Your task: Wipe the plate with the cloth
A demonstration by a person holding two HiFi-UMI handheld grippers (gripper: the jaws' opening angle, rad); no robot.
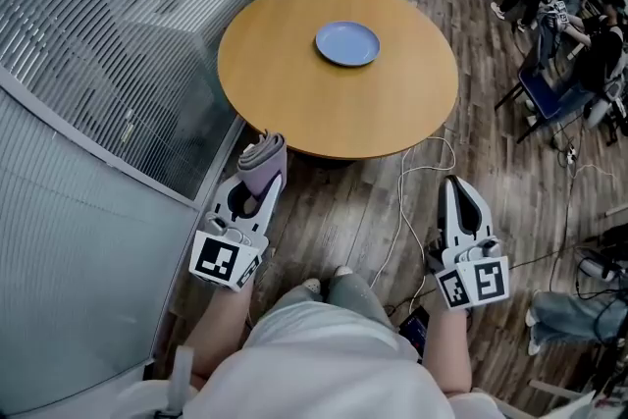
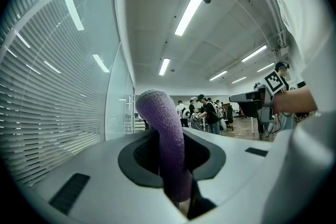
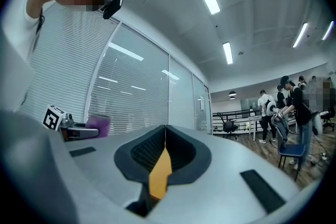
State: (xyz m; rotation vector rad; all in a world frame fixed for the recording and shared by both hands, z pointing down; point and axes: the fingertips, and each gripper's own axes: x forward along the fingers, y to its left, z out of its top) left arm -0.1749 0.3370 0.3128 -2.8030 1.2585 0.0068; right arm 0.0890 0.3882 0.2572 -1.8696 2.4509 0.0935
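Note:
A blue plate [image 1: 347, 43] lies on the round wooden table [image 1: 294, 83], towards its far side. My left gripper [image 1: 263, 164] is shut on a folded purple cloth [image 1: 263, 160], held level short of the table's near edge. In the left gripper view the purple cloth [image 2: 167, 139] stands up between the closed jaws. My right gripper [image 1: 457, 185] is shut with nothing in it, level over the floor to the right of the table's near edge. Its jaws meet along one line in the right gripper view [image 3: 165, 134]. From there the left gripper with the cloth [image 3: 98, 124] shows at the left.
A glass wall with blinds [image 1: 108, 44] runs close along the left. White cables [image 1: 412, 182] trail over the wooden floor between table and right gripper. Several people sit at desks and chairs [image 1: 569, 25] at the far right.

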